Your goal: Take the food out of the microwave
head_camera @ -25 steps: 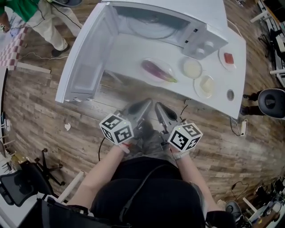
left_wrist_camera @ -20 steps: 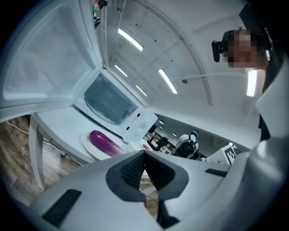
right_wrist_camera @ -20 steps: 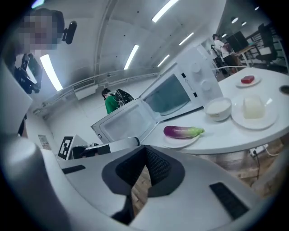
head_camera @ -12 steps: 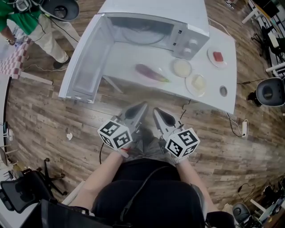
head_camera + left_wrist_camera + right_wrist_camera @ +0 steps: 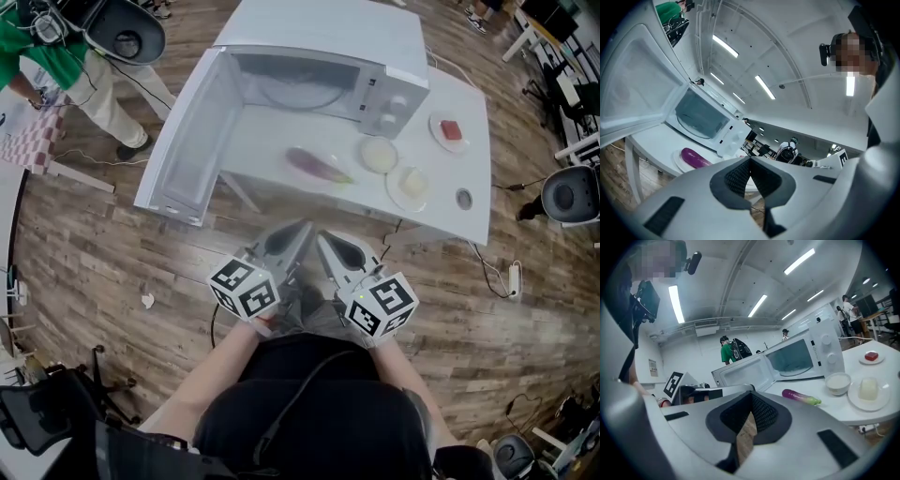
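The white microwave (image 5: pixel 319 80) stands at the back of the white table (image 5: pixel 272 131) with its door (image 5: pixel 192 141) swung open to the left; only the glass turntable shows inside. A purple eggplant (image 5: pixel 317 165) lies on a clear plate in front of it, also seen in the left gripper view (image 5: pixel 696 158) and the right gripper view (image 5: pixel 800 397). My left gripper (image 5: pixel 302 228) and right gripper (image 5: pixel 323 238) hang side by side close to my body, short of the table's front edge. Both are shut and hold nothing (image 5: pixel 750 159) (image 5: pixel 751 397).
A white bowl (image 5: pixel 379 155), a plate with a pale block (image 5: pixel 410 187), a plate with a red piece (image 5: pixel 451 129) and a small round lid (image 5: pixel 463 198) sit on the table's right half. A person in green (image 5: pixel 37 47) stands at far left; an office chair (image 5: pixel 567 197) at right.
Both grippers stayed shut and side by side and rose a little. In the head view the table and microwave have slid up and look smaller.
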`<action>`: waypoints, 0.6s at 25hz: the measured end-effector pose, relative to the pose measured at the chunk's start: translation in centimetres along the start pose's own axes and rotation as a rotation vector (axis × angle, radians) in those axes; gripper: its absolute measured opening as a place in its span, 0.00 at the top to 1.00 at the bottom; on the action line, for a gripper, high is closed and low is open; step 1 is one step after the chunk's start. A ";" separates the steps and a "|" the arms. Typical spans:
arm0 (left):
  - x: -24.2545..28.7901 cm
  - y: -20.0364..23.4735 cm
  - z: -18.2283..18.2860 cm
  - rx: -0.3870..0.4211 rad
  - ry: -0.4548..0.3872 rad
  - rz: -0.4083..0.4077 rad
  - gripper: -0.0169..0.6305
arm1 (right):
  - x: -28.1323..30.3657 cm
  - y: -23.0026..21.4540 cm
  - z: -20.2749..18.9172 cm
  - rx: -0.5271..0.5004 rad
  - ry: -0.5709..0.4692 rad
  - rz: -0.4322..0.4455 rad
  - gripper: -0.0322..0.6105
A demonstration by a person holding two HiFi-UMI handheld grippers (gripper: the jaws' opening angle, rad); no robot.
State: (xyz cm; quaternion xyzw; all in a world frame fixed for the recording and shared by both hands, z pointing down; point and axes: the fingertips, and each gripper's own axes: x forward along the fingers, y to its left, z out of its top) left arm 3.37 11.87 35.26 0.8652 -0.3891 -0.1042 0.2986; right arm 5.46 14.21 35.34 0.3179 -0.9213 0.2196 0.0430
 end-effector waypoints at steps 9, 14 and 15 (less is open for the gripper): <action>-0.3 -0.3 -0.5 0.010 0.012 0.002 0.96 | -0.5 0.7 0.2 -0.031 -0.016 0.005 0.92; 0.2 -0.8 -1.0 0.004 0.027 -0.002 0.96 | -0.9 0.1 0.1 -0.014 -0.017 -0.010 0.92; 0.3 -0.8 -1.1 0.002 0.030 -0.002 0.96 | -1.0 0.0 0.0 -0.010 -0.018 -0.012 0.92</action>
